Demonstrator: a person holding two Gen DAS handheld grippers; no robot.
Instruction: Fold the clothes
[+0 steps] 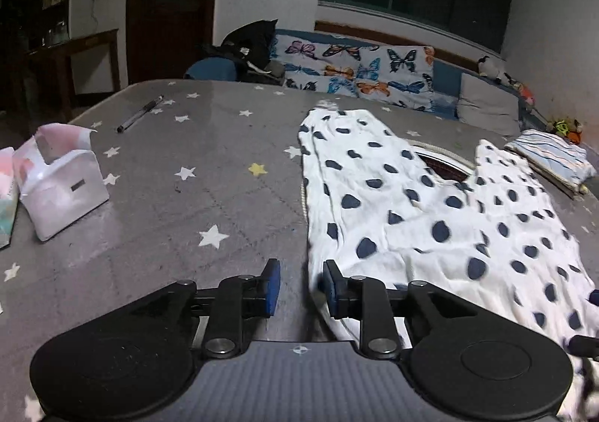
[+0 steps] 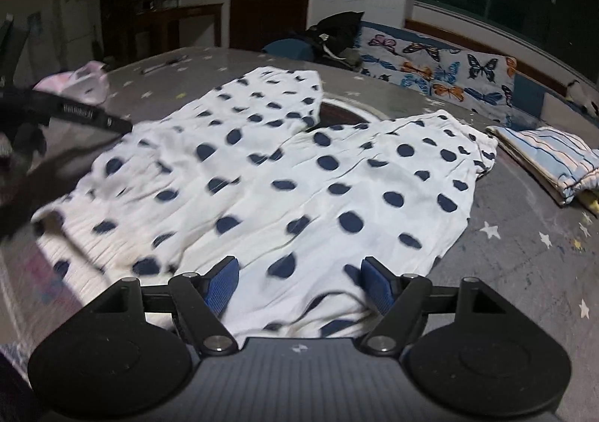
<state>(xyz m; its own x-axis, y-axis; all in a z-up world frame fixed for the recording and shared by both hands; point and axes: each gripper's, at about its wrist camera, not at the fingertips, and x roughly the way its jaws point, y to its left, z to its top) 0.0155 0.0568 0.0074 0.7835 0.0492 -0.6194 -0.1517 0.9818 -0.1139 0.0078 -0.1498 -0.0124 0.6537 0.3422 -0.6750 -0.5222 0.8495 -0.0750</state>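
One pair of spotted trousers is lying flat on the star-patterned worktop, its two legs spreading apart toward the far side. The near waistband is being cut off by both gripper bodies, and motion blur is smearing its left part in the right wrist view. The left gripper is hovering at the trousers' left edge, jaws parted and gripping nothing. The right gripper is hanging over the waist, jaws spread wide and empty. One folded striped cloth is sitting near the right leg. One pen and one white bag are lying well to the left.
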